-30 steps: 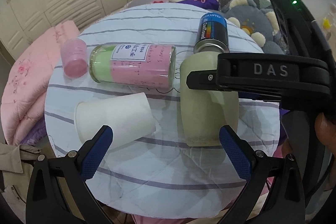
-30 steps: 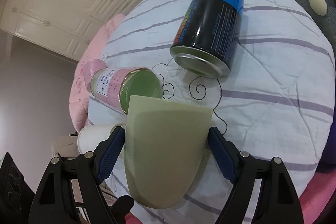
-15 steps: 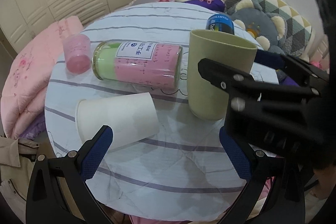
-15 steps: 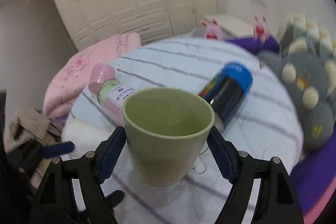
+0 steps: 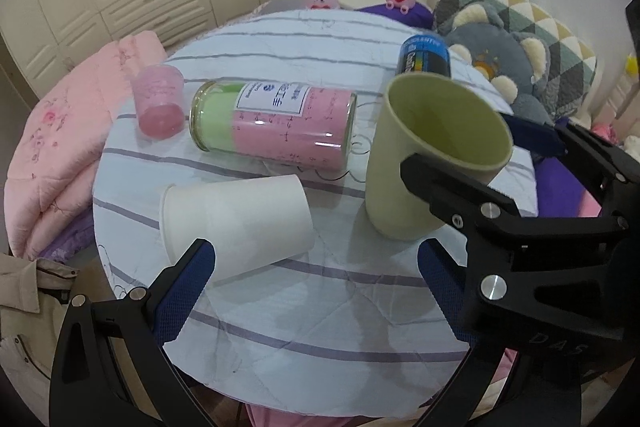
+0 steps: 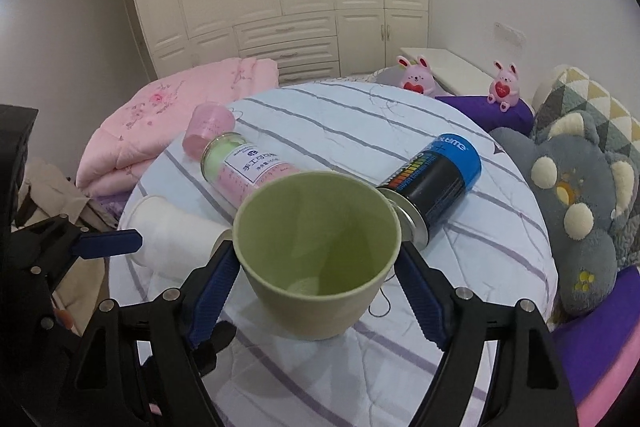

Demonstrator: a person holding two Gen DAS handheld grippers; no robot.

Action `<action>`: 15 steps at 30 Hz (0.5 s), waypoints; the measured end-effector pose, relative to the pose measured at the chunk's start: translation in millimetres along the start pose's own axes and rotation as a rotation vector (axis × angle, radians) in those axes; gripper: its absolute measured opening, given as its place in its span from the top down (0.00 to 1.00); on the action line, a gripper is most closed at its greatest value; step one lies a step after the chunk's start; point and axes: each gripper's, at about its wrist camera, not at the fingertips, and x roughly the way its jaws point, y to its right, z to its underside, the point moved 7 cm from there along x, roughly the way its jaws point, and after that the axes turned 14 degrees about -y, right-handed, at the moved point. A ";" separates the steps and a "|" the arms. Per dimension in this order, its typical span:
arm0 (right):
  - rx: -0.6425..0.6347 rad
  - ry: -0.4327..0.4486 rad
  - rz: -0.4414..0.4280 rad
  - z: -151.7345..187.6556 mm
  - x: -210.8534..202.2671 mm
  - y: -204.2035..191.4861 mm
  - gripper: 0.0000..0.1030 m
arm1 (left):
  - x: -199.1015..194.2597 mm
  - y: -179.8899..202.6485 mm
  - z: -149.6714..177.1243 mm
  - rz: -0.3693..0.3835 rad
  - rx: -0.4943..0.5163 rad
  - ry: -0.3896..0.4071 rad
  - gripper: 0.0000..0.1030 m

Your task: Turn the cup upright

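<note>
A pale green cup (image 5: 424, 163) stands mouth up, tilted slightly, its base at the striped round table (image 5: 304, 311). My right gripper (image 6: 318, 287) is shut on the green cup (image 6: 316, 259), its blue pads against both sides. A white paper cup (image 5: 236, 223) lies on its side left of the green cup; it also shows in the right wrist view (image 6: 172, 239). My left gripper (image 5: 316, 287) is open and empty, low over the table's near edge, just in front of the white cup.
A pink-and-green glass jar (image 5: 272, 125) lies on its side behind the cups. A small pink cup (image 5: 160, 101) sits upside down at its left. A blue-capped black can (image 6: 434, 183) lies at the right. Pink quilt (image 5: 52, 151) left, plush toys (image 6: 568, 207) right.
My right gripper has turned the green cup from mouth down to mouth up and lowered it toward the table. My left gripper has barely moved.
</note>
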 end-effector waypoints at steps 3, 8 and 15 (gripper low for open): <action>0.005 0.014 -0.013 2.0 -9.5 0.4 0.21 | -8.3 1.1 1.7 0.009 -0.003 0.026 0.01; 0.021 0.053 -0.031 4.5 -29.6 2.3 0.21 | -27.6 5.1 4.4 0.012 -0.010 0.086 0.01; 0.043 0.123 -0.014 10.5 -65.4 8.0 0.21 | -59.2 15.2 11.1 0.014 -0.026 0.188 0.00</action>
